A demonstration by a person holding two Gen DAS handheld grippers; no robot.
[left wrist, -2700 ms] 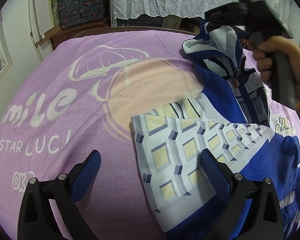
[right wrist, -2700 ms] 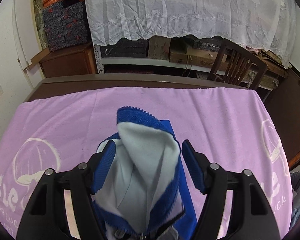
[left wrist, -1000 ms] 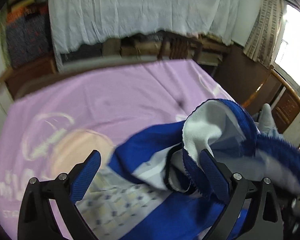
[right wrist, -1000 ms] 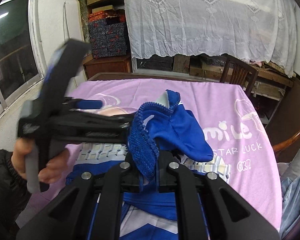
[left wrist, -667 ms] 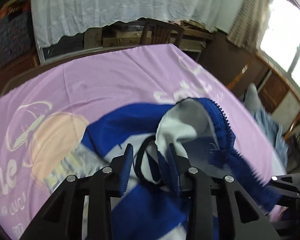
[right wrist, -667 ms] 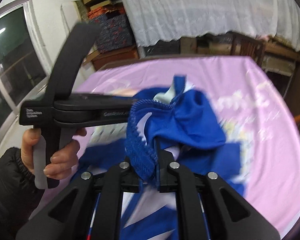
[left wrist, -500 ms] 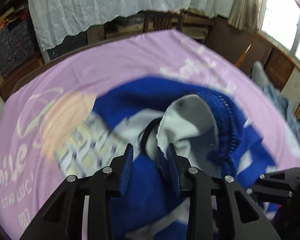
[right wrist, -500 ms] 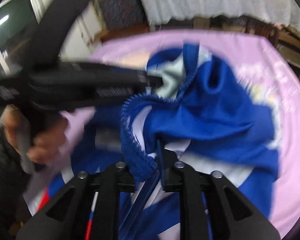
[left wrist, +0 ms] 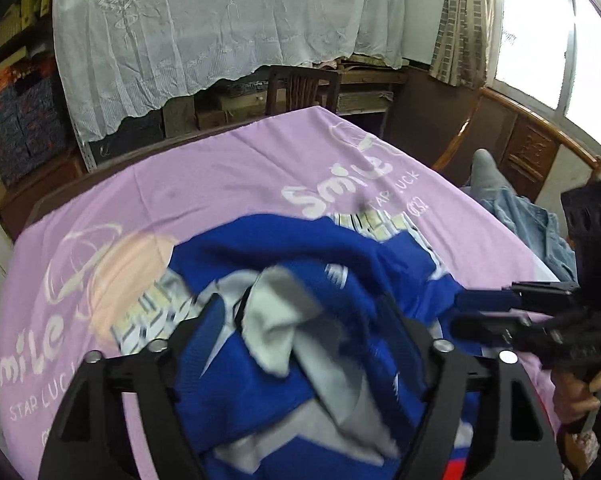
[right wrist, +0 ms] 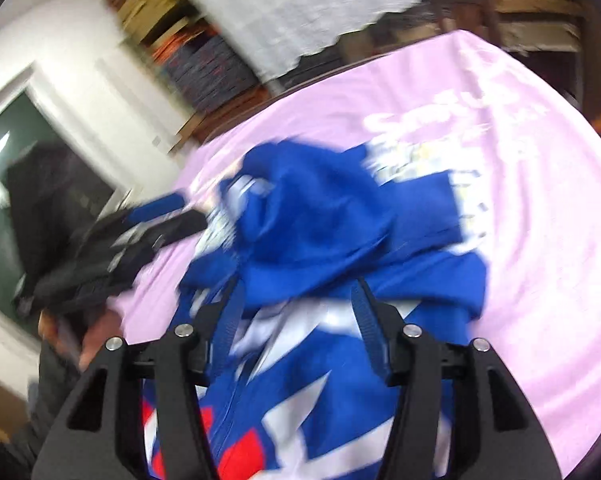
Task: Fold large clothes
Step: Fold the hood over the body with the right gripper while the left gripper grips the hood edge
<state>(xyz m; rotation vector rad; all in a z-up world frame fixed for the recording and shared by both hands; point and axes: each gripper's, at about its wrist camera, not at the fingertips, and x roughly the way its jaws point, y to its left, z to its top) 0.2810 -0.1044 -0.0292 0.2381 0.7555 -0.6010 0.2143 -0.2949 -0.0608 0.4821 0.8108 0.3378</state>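
Observation:
A blue, white and red zip jacket (left wrist: 308,280) lies crumpled on the pink cloth, with a checkered panel at its far edge; the blurred right wrist view shows it too (right wrist: 332,232). My left gripper (left wrist: 304,312) is open above the heap, its pale lining lying loose between the fingers. My right gripper (right wrist: 296,304) is open over the jacket's front with the zip below it. The right gripper also shows at the right edge of the left wrist view (left wrist: 520,312), and the left gripper at the left of the right wrist view (right wrist: 156,220).
A pink "Smile Star Luck" cloth (left wrist: 220,176) covers the table. A wooden chair (left wrist: 300,88) stands behind the far edge, under a white lace cover (left wrist: 220,20). A denim garment (left wrist: 524,216) lies off the right side. Stacked boxes (left wrist: 16,120) stand at the left.
Both grippers were shut on the jacket's blue edge and held it up. Now both have opened, and the jacket has dropped into a heap on the cloth.

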